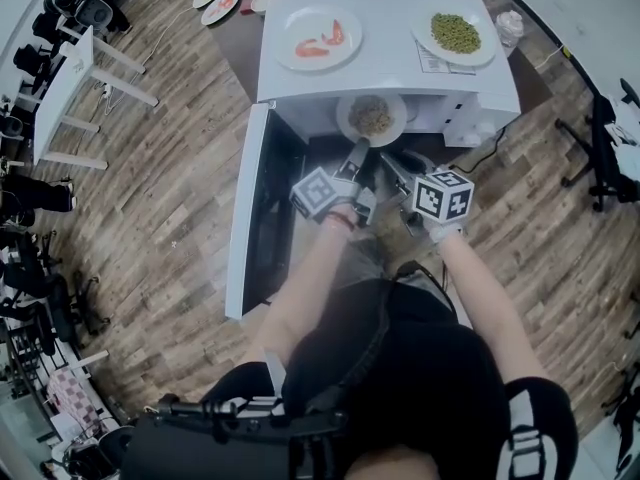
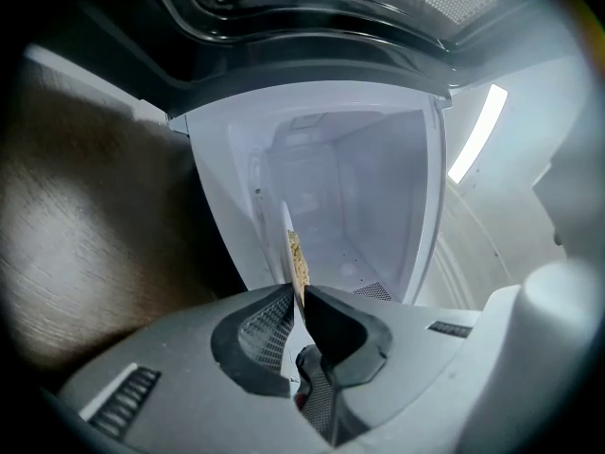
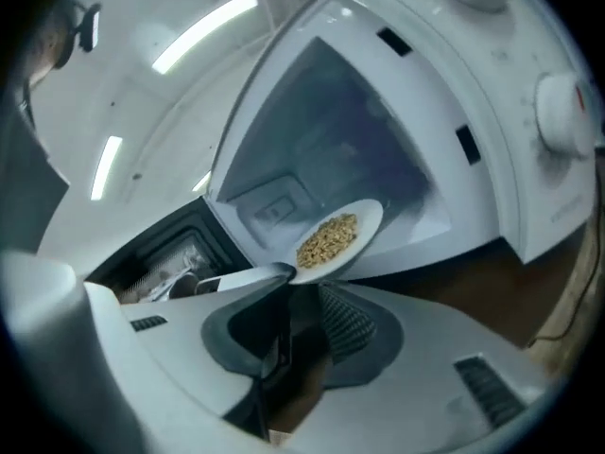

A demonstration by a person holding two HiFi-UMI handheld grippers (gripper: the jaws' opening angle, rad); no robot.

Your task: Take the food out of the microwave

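Observation:
A white plate of pale grains (image 1: pixel 372 116) sits at the mouth of the open white microwave (image 1: pixel 470 108). My left gripper (image 1: pixel 357 151) reaches in from below and is shut on the plate's near rim. In the left gripper view the plate (image 2: pixel 295 253) shows edge-on, pinched between the pads of the left gripper (image 2: pixel 298 296), with the bare oven cavity (image 2: pixel 350 197) behind. My right gripper (image 1: pixel 393 168) hangs just right of the left one, below the plate, open. In the right gripper view the plate (image 3: pixel 338 239) lies just beyond the right gripper (image 3: pixel 295 287), with only floor showing between the pads.
The microwave door (image 1: pixel 250 213) stands swung open to the left. On the microwave's top rest a plate of red food (image 1: pixel 318 38) and a plate of green peas (image 1: pixel 455 33). More plates (image 1: pixel 215 0) lie on the table behind. Chairs (image 1: pixel 45 193) line the left.

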